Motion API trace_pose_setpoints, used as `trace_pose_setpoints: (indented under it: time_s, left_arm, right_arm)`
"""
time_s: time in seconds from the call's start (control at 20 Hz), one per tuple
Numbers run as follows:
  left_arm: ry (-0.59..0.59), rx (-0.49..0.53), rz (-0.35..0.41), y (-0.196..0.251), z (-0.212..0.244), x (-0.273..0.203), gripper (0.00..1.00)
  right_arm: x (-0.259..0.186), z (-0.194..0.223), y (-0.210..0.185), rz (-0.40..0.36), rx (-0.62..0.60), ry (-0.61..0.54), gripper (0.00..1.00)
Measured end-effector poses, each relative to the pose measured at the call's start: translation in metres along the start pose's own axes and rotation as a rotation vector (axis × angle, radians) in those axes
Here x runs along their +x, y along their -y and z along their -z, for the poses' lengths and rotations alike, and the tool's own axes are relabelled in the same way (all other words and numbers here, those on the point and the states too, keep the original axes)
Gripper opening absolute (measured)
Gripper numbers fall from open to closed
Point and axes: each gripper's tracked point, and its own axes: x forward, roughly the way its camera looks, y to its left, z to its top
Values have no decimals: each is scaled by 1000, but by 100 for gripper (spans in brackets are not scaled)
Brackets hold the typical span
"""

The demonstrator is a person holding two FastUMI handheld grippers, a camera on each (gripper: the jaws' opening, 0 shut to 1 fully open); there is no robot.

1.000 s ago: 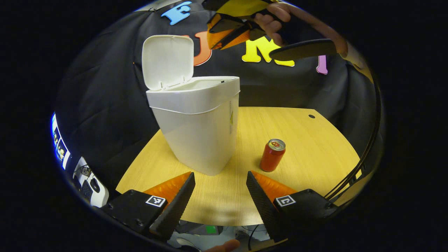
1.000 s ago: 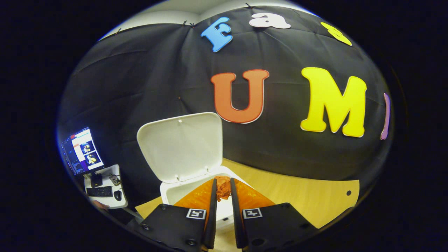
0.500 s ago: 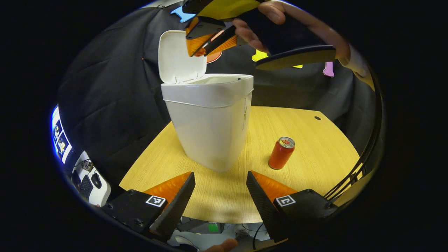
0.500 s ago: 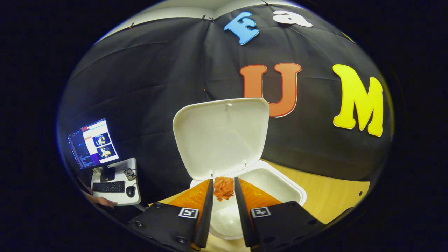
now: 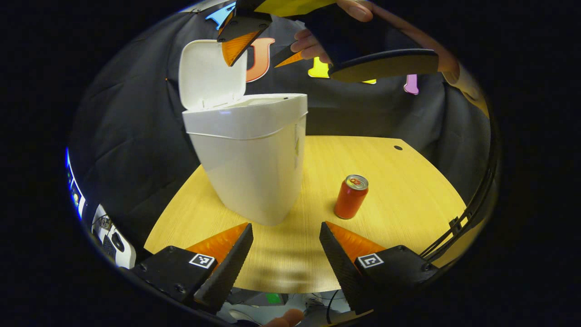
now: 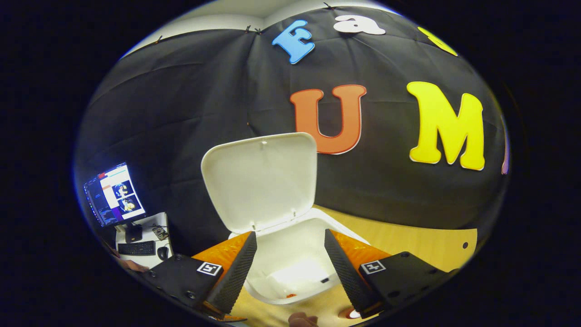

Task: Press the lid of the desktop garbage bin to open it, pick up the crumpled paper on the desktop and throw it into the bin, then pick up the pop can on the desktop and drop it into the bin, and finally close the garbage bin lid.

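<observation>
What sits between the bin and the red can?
Nothing: in the left gripper view, bare wooden table separates the bin from the can.

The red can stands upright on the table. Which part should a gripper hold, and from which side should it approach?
Grip the can around the middle of its round side wall, fingers level, one on each side. It stands upright and alone on the table, so its sides are free. Coming from the front edge or the right seems best, since the bin stands to its left. The left gripper is open and faces that way.
</observation>
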Motion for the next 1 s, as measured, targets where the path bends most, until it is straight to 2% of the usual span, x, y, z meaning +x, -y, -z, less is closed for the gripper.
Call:
trace_pose_setpoints:
  time_s: [0.3,0.45,0.55,0.75,1.0]
  left_arm:
    - [-4,52,110,49,-6,34,98]
    - [-39,71,193,82,1,52,98]
    - [-41,93,214,94,-1,66,98]
    - [-49,107,254,118,1,88,98]
    - [-77,95,266,130,4,116,98]
  right_arm:
    - [-38,19,109,195,56,-22,94]
    - [-62,43,163,289,109,-72,95]
    - [-80,57,192,340,151,-97,95]
    - [-121,76,240,438,152,-127,95]
    - [-152,92,280,517,173,-150,95]
